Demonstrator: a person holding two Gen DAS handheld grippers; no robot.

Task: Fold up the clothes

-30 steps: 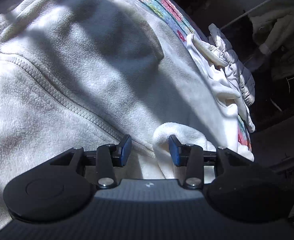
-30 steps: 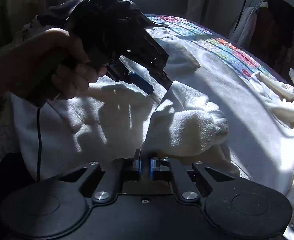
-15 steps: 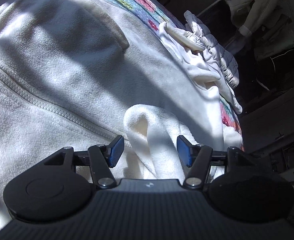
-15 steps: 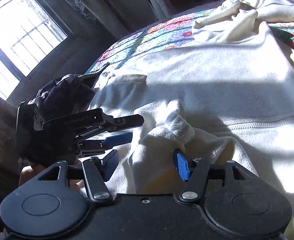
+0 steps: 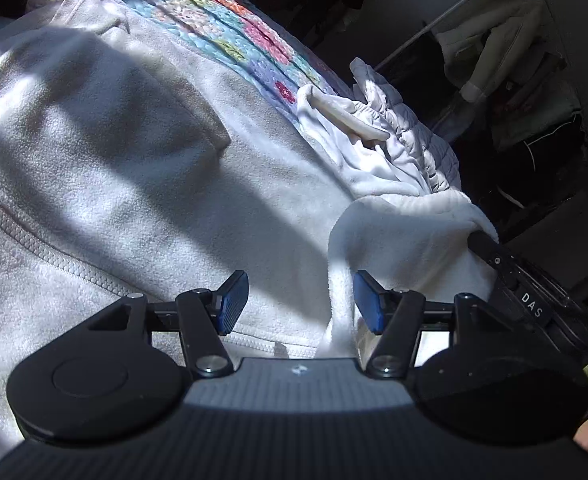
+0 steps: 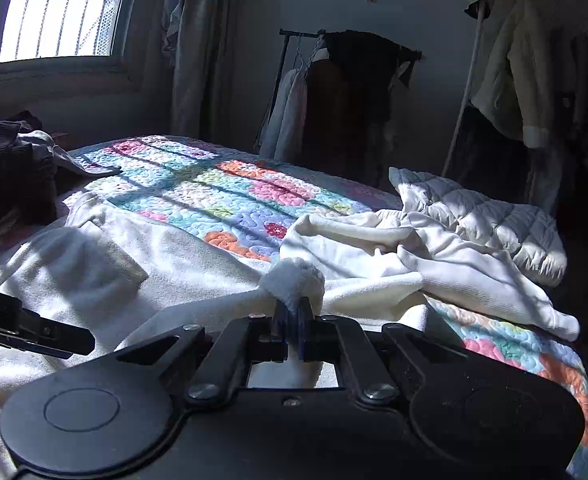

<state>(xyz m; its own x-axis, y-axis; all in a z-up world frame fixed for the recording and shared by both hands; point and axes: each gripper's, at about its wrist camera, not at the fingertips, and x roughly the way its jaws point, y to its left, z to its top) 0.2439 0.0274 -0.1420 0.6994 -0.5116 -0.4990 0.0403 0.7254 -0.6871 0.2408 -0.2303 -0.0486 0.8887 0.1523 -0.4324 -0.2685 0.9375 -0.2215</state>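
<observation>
A white fleece zip jacket (image 5: 125,184) lies spread on the bed; it also shows in the right wrist view (image 6: 105,268). My left gripper (image 5: 300,300) is open just above the fleece, with nothing between its blue pads. My right gripper (image 6: 292,330) is shut on a bunched fold of the fleece sleeve (image 6: 294,280), which is lifted off the bed. In the left wrist view that raised sleeve (image 5: 406,248) stands at the right, with the right gripper's black body (image 5: 526,296) behind it.
A flowered quilt (image 6: 213,196) covers the bed. A heap of other white clothes (image 6: 434,256) and a white quilted jacket (image 6: 486,216) lie at the bed's right side. Dark clothes (image 6: 9,160) sit far left. A garment rack (image 6: 346,92) stands by the wall.
My right gripper was open around the sleeve half a second ago and has shut on it and lifted it to the right. My left gripper has let go and stays open.
</observation>
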